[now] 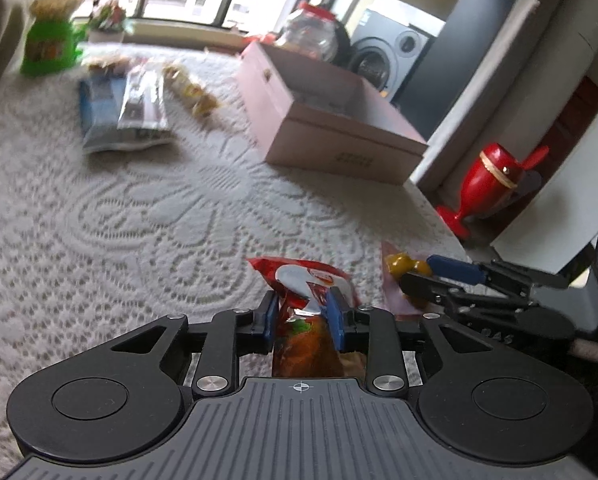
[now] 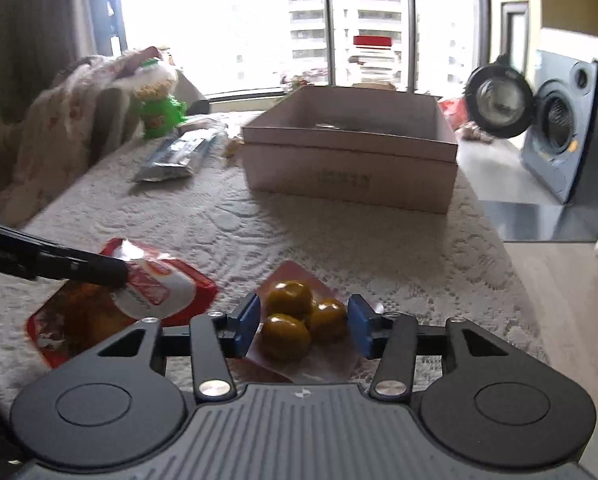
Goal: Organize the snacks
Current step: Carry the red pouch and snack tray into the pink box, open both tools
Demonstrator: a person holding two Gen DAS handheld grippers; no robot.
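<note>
My left gripper [image 1: 304, 314] is shut on a red snack bag [image 1: 305, 280], low over the lace tablecloth; the bag also shows in the right wrist view [image 2: 155, 288]. My right gripper [image 2: 303, 322] is open, its blue pads on either side of a clear packet of yellow-brown round snacks [image 2: 299, 316], which lies on the cloth; that packet also shows in the left wrist view [image 1: 399, 266]. An open pink box [image 2: 351, 160] stands further back on the table, also in the left wrist view [image 1: 331, 120].
A blue and a silver snack bag [image 1: 127, 112] and a small yellow packet [image 1: 191, 88] lie at the far left. A green container [image 1: 47, 48] and a red-lidded jar [image 1: 311, 32] stand behind. A red ornament [image 1: 487, 188] and a washing machine [image 2: 559, 128] are off the table's right edge.
</note>
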